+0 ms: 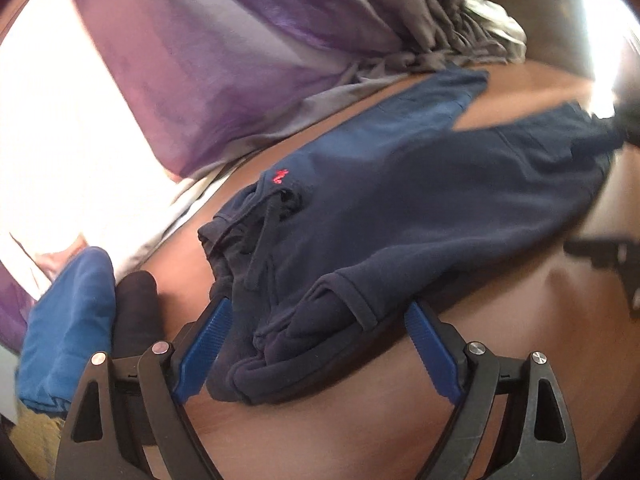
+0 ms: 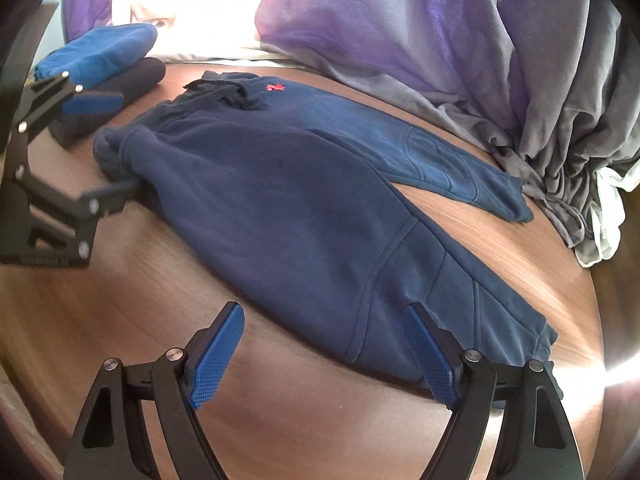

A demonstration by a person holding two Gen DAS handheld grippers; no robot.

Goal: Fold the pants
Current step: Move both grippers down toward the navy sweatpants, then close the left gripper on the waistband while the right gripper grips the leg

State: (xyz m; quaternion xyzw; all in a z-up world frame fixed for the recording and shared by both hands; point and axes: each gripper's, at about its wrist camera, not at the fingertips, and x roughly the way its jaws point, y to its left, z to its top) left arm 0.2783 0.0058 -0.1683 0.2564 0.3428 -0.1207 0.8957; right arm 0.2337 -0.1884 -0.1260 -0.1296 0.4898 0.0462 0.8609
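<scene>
Navy sweatpants (image 1: 400,208) (image 2: 280,200) with a small red logo (image 2: 275,87) lie flat on the brown wooden table (image 2: 160,300), legs spread apart. My left gripper (image 1: 318,306) is open around the near corner of the bunched waistband, and the cloth lies loosely between its blue pads. In the right wrist view the left gripper (image 2: 128,142) is at the waist end. My right gripper (image 2: 324,308) is open at the lower part of the near leg, with one pad over the cloth by the cuff. One of its dark fingers (image 1: 600,254) shows at the left wrist view's right edge.
A folded bright blue garment (image 2: 104,52) sits on a dark folded one (image 2: 132,76) beside the waistband. Purple and grey draped sheets (image 2: 400,32) run along the table's far side. Crumpled grey cloth (image 2: 560,152) lies near the far leg's cuff.
</scene>
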